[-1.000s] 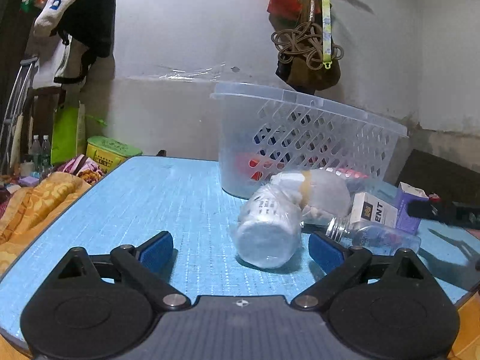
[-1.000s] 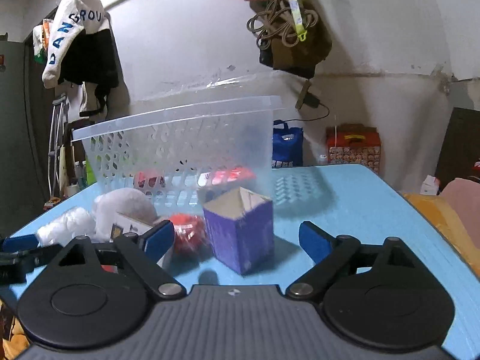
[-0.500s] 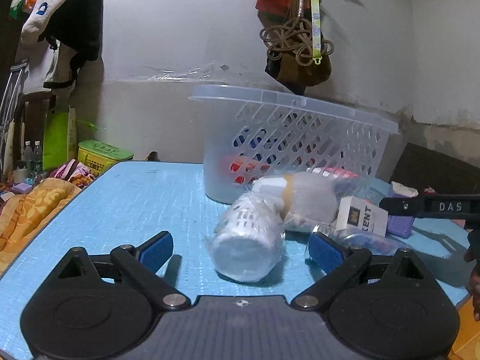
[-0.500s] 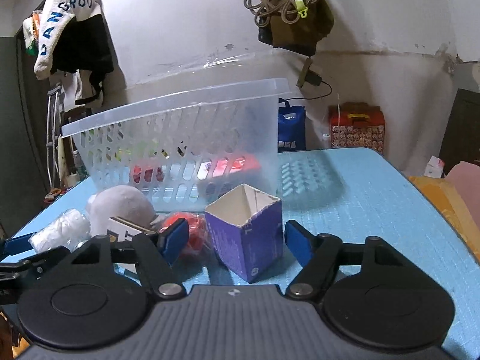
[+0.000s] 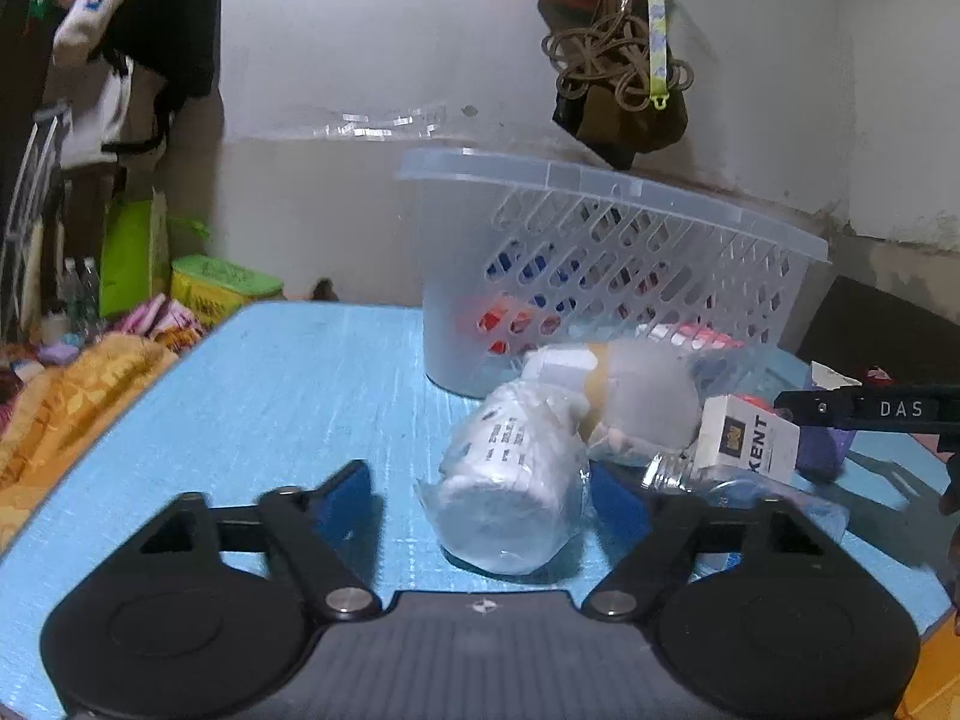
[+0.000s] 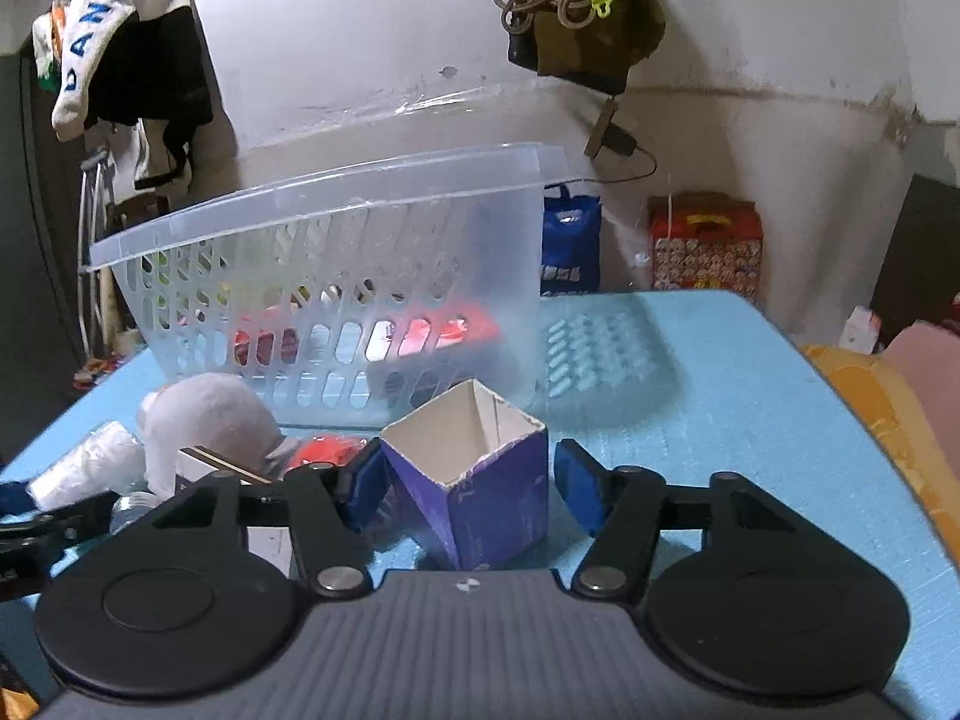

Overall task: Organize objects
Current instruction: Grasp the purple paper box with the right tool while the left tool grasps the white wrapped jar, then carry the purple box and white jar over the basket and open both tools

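Observation:
A clear slotted basket point(image 5: 612, 252) stands at the back of the blue table point(image 5: 288, 384) with red and blue items inside; it also shows in the right wrist view point(image 6: 336, 276). My left gripper point(image 5: 480, 495) is open around a plastic-wrapped white roll point(image 5: 510, 480) lying on the table. My right gripper point(image 6: 468, 480) is open around an open purple carton point(image 6: 474, 474); the left pad is close to its side. A grey plush toy point(image 6: 204, 414), a KENT box point(image 5: 750, 438), a clear bottle point(image 5: 738, 486) and a red item point(image 6: 327, 450) lie in front of the basket.
A rope bundle and bag point(image 5: 618, 72) hang on the wall above the basket. Clothes point(image 6: 120, 42) hang at the left. Orange cloth point(image 5: 66, 396) lies off the table's left edge. A blue bag point(image 6: 570, 246) and red box point(image 6: 708, 246) stand behind the table.
My left gripper has moved forward so the wrapped roll sits between its fingers. My right gripper has moved forward and narrowed around the purple carton.

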`<state>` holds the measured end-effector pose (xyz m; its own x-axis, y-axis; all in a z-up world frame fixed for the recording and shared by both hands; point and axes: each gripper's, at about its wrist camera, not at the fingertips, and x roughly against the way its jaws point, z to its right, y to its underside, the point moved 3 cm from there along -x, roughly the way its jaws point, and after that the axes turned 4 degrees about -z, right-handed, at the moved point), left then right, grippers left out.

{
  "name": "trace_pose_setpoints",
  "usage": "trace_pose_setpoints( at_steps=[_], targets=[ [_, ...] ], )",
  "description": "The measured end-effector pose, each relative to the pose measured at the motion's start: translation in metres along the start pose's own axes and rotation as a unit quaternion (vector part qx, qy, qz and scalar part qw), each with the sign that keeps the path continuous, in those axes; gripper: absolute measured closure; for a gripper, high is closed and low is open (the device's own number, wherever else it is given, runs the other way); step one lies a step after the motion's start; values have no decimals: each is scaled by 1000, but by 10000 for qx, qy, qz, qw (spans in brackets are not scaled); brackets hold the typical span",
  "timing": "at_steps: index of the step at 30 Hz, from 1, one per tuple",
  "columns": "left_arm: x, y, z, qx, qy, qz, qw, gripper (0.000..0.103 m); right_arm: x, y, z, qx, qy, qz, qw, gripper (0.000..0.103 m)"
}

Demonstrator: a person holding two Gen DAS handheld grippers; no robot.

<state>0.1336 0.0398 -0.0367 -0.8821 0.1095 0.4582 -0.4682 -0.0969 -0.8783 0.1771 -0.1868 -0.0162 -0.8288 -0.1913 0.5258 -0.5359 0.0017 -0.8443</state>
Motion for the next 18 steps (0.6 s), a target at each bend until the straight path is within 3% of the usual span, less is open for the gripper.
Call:
trace_pose_setpoints(
  at_steps=[4, 12, 13, 18],
  targets=[
    [0, 1, 2, -29, 48, 22, 10000, 39, -1, 1, 3, -66, -118, -24, 9999, 44],
    [0, 1, 7, -70, 95, 61, 9999, 41, 0, 1, 2, 28, -91, 9, 10000, 46],
    [1, 2, 6, -51, 101, 106, 9999, 49, 1, 2, 2, 33, -66, 55, 10000, 46],
    [10, 1, -4, 325, 241, 403, 9984, 50, 14, 5, 2, 67, -43, 532, 9986, 47]
  ],
)
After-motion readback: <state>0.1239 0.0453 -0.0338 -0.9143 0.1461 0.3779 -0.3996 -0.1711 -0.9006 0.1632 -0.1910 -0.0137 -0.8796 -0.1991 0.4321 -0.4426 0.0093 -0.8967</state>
